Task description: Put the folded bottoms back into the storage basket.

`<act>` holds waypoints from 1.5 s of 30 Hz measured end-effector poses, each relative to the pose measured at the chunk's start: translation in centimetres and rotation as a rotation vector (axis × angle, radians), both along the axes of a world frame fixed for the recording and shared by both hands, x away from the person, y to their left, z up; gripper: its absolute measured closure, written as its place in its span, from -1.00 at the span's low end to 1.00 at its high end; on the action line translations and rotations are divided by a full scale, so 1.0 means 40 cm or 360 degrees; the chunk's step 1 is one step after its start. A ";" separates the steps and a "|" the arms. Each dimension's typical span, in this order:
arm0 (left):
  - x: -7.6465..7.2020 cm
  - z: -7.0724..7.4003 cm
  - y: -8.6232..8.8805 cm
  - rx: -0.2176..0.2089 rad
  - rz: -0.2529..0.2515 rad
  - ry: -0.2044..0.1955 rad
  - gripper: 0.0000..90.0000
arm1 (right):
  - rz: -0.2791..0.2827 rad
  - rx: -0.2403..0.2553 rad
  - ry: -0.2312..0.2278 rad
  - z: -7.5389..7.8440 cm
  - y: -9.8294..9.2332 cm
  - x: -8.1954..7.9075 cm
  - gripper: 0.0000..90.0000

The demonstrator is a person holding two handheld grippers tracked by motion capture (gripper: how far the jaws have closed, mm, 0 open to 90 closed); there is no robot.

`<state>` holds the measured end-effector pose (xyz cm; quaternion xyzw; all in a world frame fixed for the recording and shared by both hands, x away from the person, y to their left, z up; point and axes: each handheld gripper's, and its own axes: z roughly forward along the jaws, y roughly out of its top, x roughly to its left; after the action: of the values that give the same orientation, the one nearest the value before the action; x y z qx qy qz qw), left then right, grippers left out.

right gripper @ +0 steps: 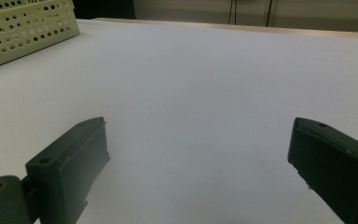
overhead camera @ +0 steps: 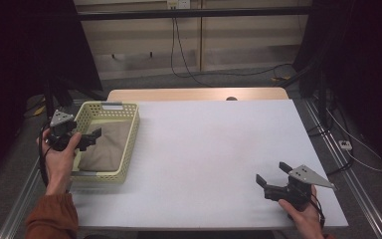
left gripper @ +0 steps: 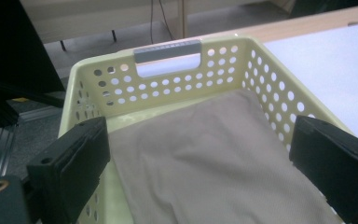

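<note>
A pale yellow perforated basket (overhead camera: 132, 134) stands at the table's left edge. A folded beige cloth (overhead camera: 107, 145) lies flat inside it. My left gripper (overhead camera: 90, 138) hovers over the basket's left side, open, with nothing between its jaws. In the left gripper view the cloth (left gripper: 214, 158) lies below the spread jaws of the left gripper (left gripper: 200, 163), with the basket's far wall (left gripper: 168, 79) and its grey handle behind. My right gripper (overhead camera: 272, 174) rests near the table's front right corner, open and empty. The right gripper view has its jaws wide apart above the bare white tabletop (right gripper: 191, 84).
The white tabletop (overhead camera: 214, 144) spans the middle and right. A wooden strip (overhead camera: 194, 94) runs along its far edge. Metal rails (overhead camera: 338, 159) flank the table's sides. Cables (overhead camera: 204, 72) lie on the floor behind. A corner of the basket (right gripper: 23, 28) appears top left in the right gripper view.
</note>
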<state>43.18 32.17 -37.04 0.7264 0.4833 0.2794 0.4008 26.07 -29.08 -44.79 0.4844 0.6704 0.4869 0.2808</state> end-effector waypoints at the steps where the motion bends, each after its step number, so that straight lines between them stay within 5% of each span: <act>1: -0.003 0.000 0.002 -0.0007 -0.0005 -0.0005 -0.89 | 0.0000 0.0001 0.0001 0.000 0.000 0.000 -0.90; 27: -0.094 0.008 -0.002 0.0039 -0.0081 0.0010 -0.88 | -0.0003 -0.0002 0.0001 -0.001 0.003 0.003 -0.90; 35: -0.135 0.014 -0.021 0.0029 -0.0124 -0.0075 -0.88 | -0.0006 -0.0001 -0.0001 -0.001 0.003 0.005 -0.89; 45: -0.161 0.000 -0.009 0.0071 -0.0089 -0.0065 -0.88 | -0.0005 -0.0002 -0.0001 -0.001 0.004 0.005 -0.89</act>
<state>36.74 31.80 -37.04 0.7425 0.4481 0.2936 0.4021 26.25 -28.93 -44.82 0.4852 0.6699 0.4861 0.2821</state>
